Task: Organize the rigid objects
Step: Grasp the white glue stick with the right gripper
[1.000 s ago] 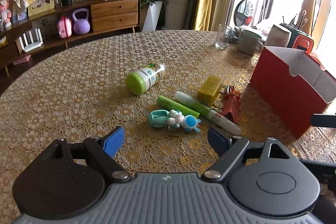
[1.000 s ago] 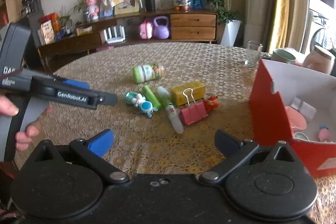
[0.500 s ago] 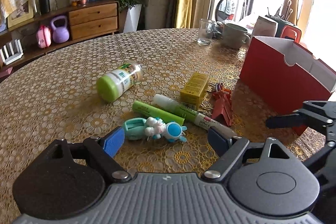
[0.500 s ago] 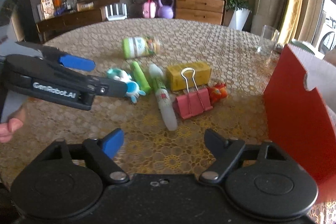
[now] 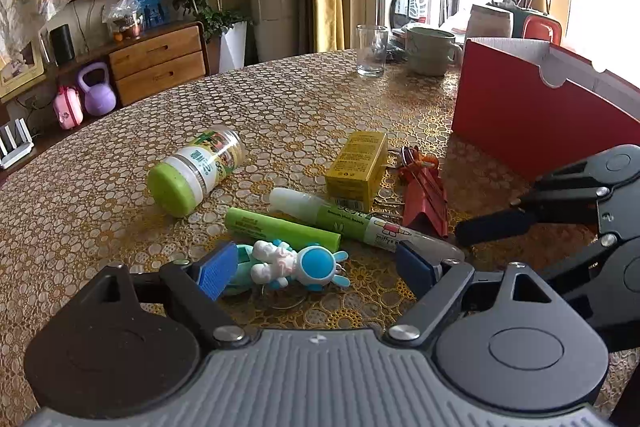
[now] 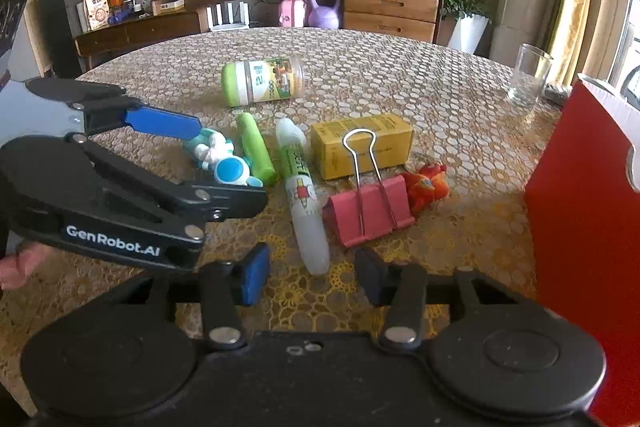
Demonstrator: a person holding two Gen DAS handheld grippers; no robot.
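Note:
Several small items lie together on the lace-covered table: a blue and white astronaut toy [image 5: 296,263], a green tube [image 5: 280,227], a white glue pen [image 5: 352,219], a yellow box [image 5: 358,163], a pink binder clip [image 6: 368,211], an orange toy [image 6: 426,183] and a green-lidded jar [image 5: 196,167]. My left gripper [image 5: 316,267] is open, low over the table, with the astronaut toy between its fingers but not pressed. My right gripper [image 6: 312,277] is closing. The glue pen's [image 6: 302,195] near end lies just between its fingertips, untouched.
A red open-topped box [image 5: 532,119] stands at the right, close to my right gripper. A drinking glass [image 5: 372,51] and a mug [image 5: 430,49] sit at the table's far edge. A sideboard with a purple kettlebell [image 6: 324,9] lines the back wall.
Both grippers have come down and closer to the pile. The right jaws have narrowed a lot. The left gripper now straddles the astronaut toy, its jaws as wide as before.

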